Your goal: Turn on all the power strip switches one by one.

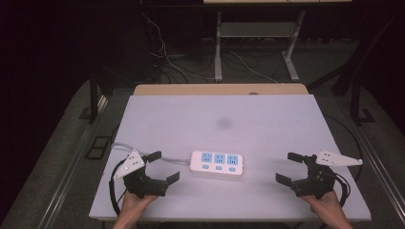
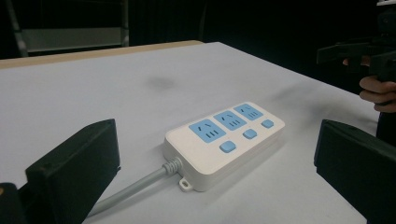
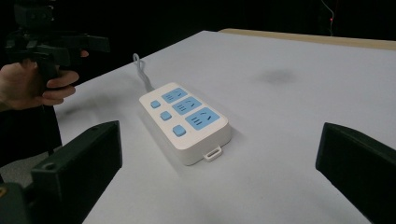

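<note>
The power strip (image 1: pixel 218 163) lies flat near the front middle of the white table (image 1: pixel 267 114), three blue sockets up, its grey cable (image 1: pixel 174 160) running off toward my left side. My left gripper (image 1: pixel 165 165) sits just beside its cable end, jaws spread wide with nothing between them — no contact. My right gripper (image 1: pixel 288 167) stands well apart on the other side, jaws likewise spread and empty.

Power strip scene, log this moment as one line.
power strip: flat on table, untouched | left gripper: open, left of strip | right gripper: open, right of strip
</note>
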`<move>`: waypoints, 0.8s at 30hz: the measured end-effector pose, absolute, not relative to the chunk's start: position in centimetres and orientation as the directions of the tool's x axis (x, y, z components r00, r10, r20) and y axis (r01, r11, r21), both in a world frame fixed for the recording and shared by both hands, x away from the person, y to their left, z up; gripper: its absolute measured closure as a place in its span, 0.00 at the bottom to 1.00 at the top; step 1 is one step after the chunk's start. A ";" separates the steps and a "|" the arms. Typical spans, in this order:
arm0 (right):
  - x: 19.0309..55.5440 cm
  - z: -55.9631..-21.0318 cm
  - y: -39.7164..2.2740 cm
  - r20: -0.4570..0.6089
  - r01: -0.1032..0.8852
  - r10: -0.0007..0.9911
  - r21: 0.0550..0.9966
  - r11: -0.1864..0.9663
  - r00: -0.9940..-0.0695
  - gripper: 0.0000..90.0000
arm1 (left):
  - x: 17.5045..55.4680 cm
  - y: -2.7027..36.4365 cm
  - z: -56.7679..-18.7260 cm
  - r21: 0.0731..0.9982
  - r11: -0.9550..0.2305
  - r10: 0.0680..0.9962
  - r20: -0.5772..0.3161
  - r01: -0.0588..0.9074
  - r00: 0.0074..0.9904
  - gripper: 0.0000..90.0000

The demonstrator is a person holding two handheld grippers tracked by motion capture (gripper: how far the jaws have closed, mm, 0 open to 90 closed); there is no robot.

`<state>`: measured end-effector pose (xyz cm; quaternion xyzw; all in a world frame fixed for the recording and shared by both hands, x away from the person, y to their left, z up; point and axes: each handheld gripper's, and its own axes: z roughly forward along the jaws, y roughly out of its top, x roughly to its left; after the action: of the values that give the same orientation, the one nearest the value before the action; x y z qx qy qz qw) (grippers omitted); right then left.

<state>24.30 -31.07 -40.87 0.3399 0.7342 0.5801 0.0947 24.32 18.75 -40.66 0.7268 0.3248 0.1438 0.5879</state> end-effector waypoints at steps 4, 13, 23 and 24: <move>24.3 -40.9 -31.0 0.255 0.390 0.606 0.915 0.099 -0.753 0.00 | 24.2 18.8 -40.6 0.949 -0.094 0.640 -0.175 0.302 0.749 0.00; 24.3 -40.9 -31.1 0.256 0.391 0.606 0.915 0.100 -0.753 0.00 | 24.3 18.8 -40.6 0.948 -0.097 0.638 -0.174 0.303 0.750 0.00; 24.1 -40.8 -31.3 0.255 0.385 0.604 0.918 0.094 -0.755 0.00 | 24.1 18.8 -40.3 0.951 -0.104 0.649 -0.158 0.292 0.745 0.00; 24.1 -40.8 -31.3 0.254 0.384 0.605 0.918 0.094 -0.755 0.00 | 24.1 18.8 -40.3 0.951 -0.107 0.649 -0.154 0.290 0.745 0.00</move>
<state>24.10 -31.31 -40.79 0.3373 0.7333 0.5826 0.0947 24.11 18.75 -40.25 0.7280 0.3224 0.1531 0.5854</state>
